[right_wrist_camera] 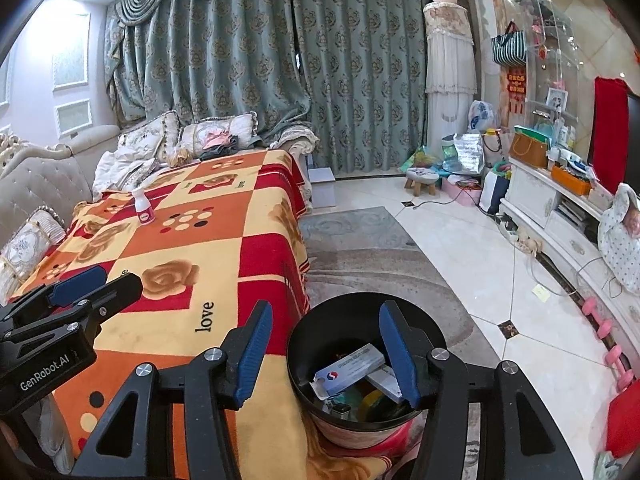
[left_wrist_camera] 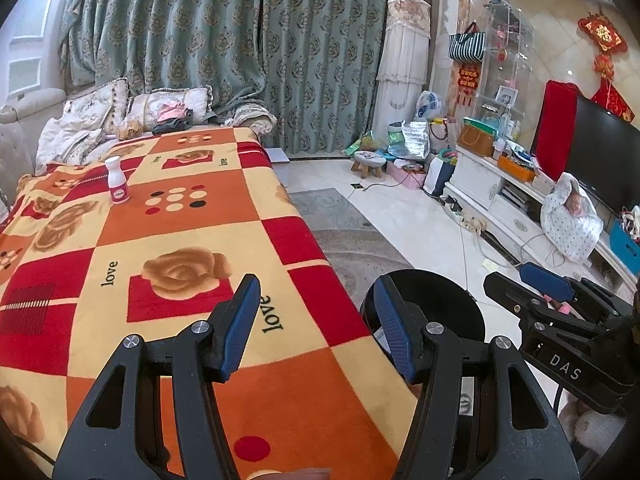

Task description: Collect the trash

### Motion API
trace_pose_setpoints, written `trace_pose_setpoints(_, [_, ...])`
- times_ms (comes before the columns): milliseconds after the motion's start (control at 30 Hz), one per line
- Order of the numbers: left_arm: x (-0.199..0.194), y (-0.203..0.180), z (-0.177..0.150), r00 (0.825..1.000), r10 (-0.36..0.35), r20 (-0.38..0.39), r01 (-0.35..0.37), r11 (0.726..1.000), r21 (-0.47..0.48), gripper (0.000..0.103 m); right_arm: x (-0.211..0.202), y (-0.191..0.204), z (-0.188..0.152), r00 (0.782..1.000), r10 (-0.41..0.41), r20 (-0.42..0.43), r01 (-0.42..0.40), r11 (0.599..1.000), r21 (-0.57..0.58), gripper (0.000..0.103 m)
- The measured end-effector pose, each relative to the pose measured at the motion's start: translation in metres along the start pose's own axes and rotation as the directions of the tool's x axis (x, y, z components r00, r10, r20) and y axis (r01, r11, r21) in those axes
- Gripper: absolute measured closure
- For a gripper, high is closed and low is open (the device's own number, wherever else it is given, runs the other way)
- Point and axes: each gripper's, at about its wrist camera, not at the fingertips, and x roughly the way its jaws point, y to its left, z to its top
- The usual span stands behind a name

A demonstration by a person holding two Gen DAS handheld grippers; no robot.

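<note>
A small white bottle with a pink label (left_wrist_camera: 117, 181) stands upright on the far part of the orange and red blanket (left_wrist_camera: 192, 216); it also shows in the right wrist view (right_wrist_camera: 143, 207). A black trash bin (right_wrist_camera: 360, 364) stands on the floor at the blanket's near right edge and holds small boxes (right_wrist_camera: 346, 370) and other scraps. My left gripper (left_wrist_camera: 316, 320) is open and empty above the blanket's near edge. My right gripper (right_wrist_camera: 326, 346) is open and empty over the bin's left rim. Each gripper shows in the other's view: the right one (left_wrist_camera: 560, 312), the left one (right_wrist_camera: 60, 320).
A sofa with cushions (right_wrist_camera: 152, 140) lies behind the blanket. A grey rug (right_wrist_camera: 360, 248) and tiled floor (right_wrist_camera: 480, 264) spread to the right. A white TV cabinet (right_wrist_camera: 560, 208), a small stool (right_wrist_camera: 422, 180), bags and pink dumbbells (right_wrist_camera: 608, 340) line the right side.
</note>
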Motion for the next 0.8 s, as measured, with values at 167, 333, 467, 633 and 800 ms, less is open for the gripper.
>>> trace_pose_setpoints(167, [-0.0012,0.0,-0.0006,1.0,0.0,0.002,0.0,1.0,0.001,0.045,0.0018,0.0006,-0.0011,1.0,-0.003,-0.006,0.003,1.0,0.001,0.049])
trace_pose_setpoints(333, [-0.0003,-0.001,-0.0009,1.0,-0.001,-0.001,0.001,1.0,0.002,0.045,-0.0008,0.0007,-0.0014,1.0,-0.004,-0.009,0.004,1.0,0.002,0.048])
trace_pose_setpoints(467, [-0.0004,-0.0026,-0.0018,1.0,-0.002,-0.002,0.002,1.0,0.004,0.045,-0.0002,0.0,-0.0012,1.0,-0.004,-0.009,0.004,1.0,0.003,0.048])
trace_pose_setpoints(633, [0.0011,-0.0051,-0.0041,1.0,-0.003,-0.002,0.003,1.0,0.003,0.045,0.0002,-0.0005,-0.0011,1.0,-0.006,-0.013,0.006,1.0,0.005,0.047])
trace_pose_setpoints(800, [0.0016,-0.0055,-0.0042,1.0,-0.004,-0.005,0.004,1.0,0.008,0.045,0.0003,-0.0015,-0.002,1.0,-0.008,-0.016,0.008,1.0,0.005,0.047])
